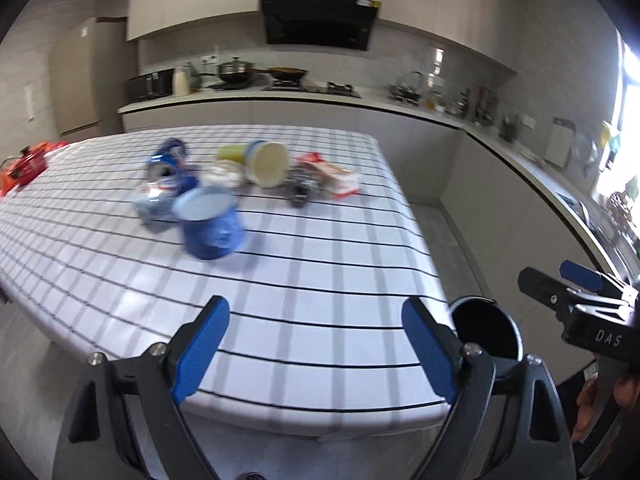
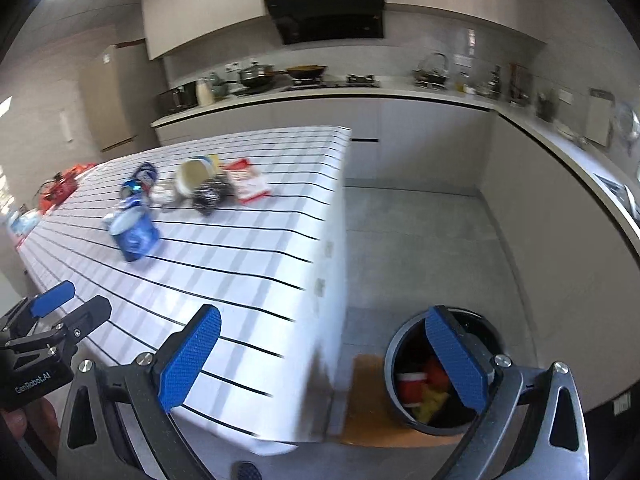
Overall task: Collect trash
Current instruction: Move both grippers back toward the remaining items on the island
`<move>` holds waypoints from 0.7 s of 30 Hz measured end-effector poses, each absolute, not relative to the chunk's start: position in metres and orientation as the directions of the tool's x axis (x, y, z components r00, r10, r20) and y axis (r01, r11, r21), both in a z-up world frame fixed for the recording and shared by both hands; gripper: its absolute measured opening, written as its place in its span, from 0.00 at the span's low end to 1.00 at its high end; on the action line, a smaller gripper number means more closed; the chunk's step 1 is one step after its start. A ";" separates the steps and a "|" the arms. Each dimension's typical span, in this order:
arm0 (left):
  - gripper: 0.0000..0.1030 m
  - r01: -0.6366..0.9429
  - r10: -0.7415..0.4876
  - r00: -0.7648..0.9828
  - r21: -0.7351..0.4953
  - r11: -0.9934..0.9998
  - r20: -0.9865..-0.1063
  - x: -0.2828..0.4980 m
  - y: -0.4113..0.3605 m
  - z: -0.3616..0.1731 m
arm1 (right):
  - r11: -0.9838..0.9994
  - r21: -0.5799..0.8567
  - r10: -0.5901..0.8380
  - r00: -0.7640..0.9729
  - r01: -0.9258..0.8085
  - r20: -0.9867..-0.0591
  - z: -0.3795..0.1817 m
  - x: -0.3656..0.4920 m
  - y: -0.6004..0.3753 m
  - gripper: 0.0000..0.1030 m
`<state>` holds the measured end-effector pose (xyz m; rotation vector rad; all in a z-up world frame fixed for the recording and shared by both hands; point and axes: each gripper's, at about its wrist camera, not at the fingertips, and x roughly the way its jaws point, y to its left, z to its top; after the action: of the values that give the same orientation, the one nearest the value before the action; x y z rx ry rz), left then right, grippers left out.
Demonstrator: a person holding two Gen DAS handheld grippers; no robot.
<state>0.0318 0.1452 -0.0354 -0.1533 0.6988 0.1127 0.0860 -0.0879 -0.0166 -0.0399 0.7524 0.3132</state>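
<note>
We note a white tablecloth (image 1: 320, 280) with black grid lines. Cup (image 1: 210, 224) blue, its inside white; tub (image 1: 269, 163) cream inside; wrapper (image 1: 334, 179) red and white. Bin (image 2: 440, 372) black, red and yellow contents. Gripper pads (image 2: 188, 360) blue.

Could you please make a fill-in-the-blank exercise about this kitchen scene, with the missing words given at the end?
1. The left gripper and the right gripper are both open and hold ____.
2. The round bin stands on the ____ beside the table.
3. The blue cup lies on the ____ tablecloth.
4. Inside the bin, the trash looks red and ____.

Missing words: nothing; floor; checked; yellow
</note>
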 end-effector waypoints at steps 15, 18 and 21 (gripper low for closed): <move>0.87 -0.261 0.135 0.752 -0.104 0.960 -0.645 0.054 0.248 -0.054 | 0.912 0.047 0.335 0.676 -0.407 -0.656 -0.010 0.107 0.021 1.00; 0.86 -0.263 0.133 0.748 -0.106 0.959 -0.650 0.067 0.253 -0.061 | 0.911 0.048 0.338 0.673 -0.411 -0.657 -0.013 0.117 0.029 1.00; 0.87 -0.260 0.130 0.745 -0.106 0.960 -0.654 0.082 0.255 -0.067 | 0.907 0.041 0.339 0.670 -0.419 -0.660 -0.019 0.128 0.037 0.99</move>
<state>0.0818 0.2545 -0.0669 -0.1953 0.6993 0.2149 0.1284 0.0373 -0.0186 -0.1173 0.7194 0.4285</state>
